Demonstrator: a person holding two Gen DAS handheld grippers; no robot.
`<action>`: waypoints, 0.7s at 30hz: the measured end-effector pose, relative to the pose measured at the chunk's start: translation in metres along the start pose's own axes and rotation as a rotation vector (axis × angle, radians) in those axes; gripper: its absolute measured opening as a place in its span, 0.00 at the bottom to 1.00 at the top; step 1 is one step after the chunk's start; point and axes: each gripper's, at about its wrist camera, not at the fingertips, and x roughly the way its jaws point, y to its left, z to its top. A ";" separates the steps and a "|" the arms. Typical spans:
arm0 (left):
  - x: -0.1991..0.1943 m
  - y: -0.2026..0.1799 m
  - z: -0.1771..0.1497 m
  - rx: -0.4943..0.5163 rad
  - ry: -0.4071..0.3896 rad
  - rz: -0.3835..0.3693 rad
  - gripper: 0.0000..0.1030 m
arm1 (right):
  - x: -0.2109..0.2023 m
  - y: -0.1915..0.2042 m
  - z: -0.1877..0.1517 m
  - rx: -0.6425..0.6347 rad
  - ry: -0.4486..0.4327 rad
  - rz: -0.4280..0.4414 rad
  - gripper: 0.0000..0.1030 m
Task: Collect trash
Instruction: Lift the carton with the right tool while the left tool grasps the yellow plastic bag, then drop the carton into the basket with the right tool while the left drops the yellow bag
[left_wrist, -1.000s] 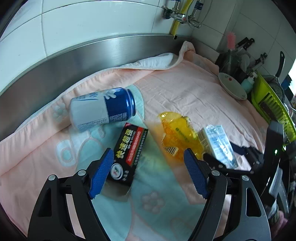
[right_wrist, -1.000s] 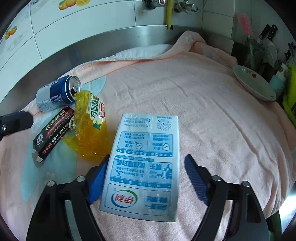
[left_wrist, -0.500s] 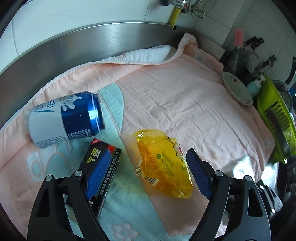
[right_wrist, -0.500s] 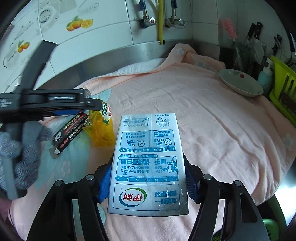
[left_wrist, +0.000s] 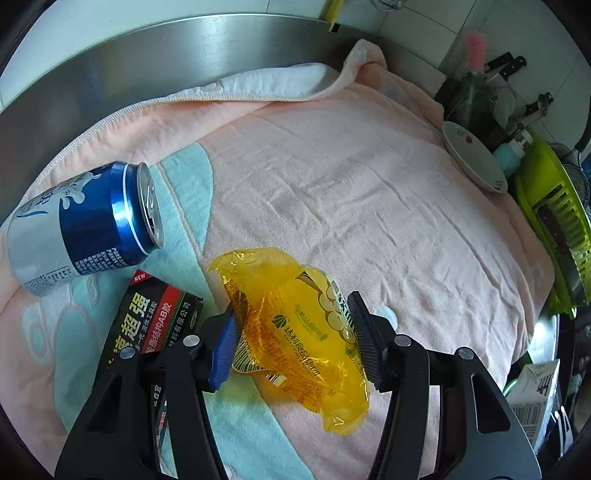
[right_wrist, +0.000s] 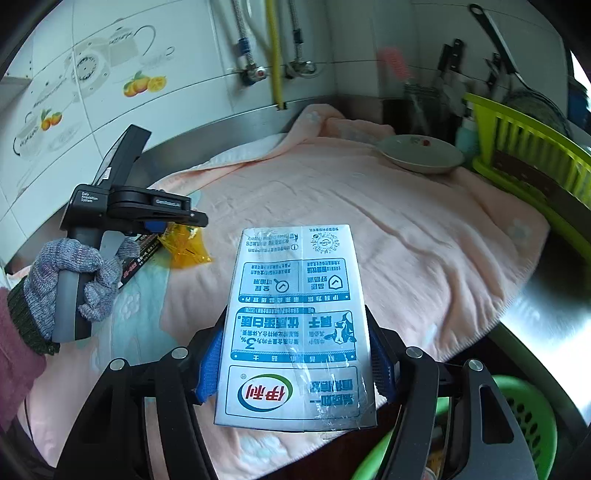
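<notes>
The left gripper (left_wrist: 295, 339) has just been closing and its pads now pinch the yellow snack wrapper (left_wrist: 299, 332) lying on the pink towel (left_wrist: 369, 192), near its front edge. The right gripper (right_wrist: 295, 363) clamps a milk carton (right_wrist: 295, 332) off the towel's front edge, above a green basket (right_wrist: 532, 417). A blue can (left_wrist: 85, 225) and black glue box (left_wrist: 147, 317) sit by the towel's left edge.

Pink towel (left_wrist: 332, 192) with pale blue patches spread over steel counter (left_wrist: 110, 66), white dish (left_wrist: 476, 162) at its far right edge, lime-green rack (left_wrist: 554, 210) beyond, pink brush (left_wrist: 474, 48), knives (right_wrist: 452, 55) against tiled wall (right_wrist: 110, 92), yellow pipe (right_wrist: 275, 55)
</notes>
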 end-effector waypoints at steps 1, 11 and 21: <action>-0.002 -0.001 -0.002 0.006 0.000 -0.009 0.48 | -0.006 -0.005 -0.005 0.010 -0.004 -0.013 0.61; -0.050 -0.018 -0.034 0.048 -0.041 -0.071 0.36 | -0.051 -0.046 -0.054 0.110 -0.006 -0.127 0.61; -0.108 -0.069 -0.087 0.162 -0.073 -0.190 0.36 | -0.095 -0.107 -0.110 0.206 0.027 -0.300 0.61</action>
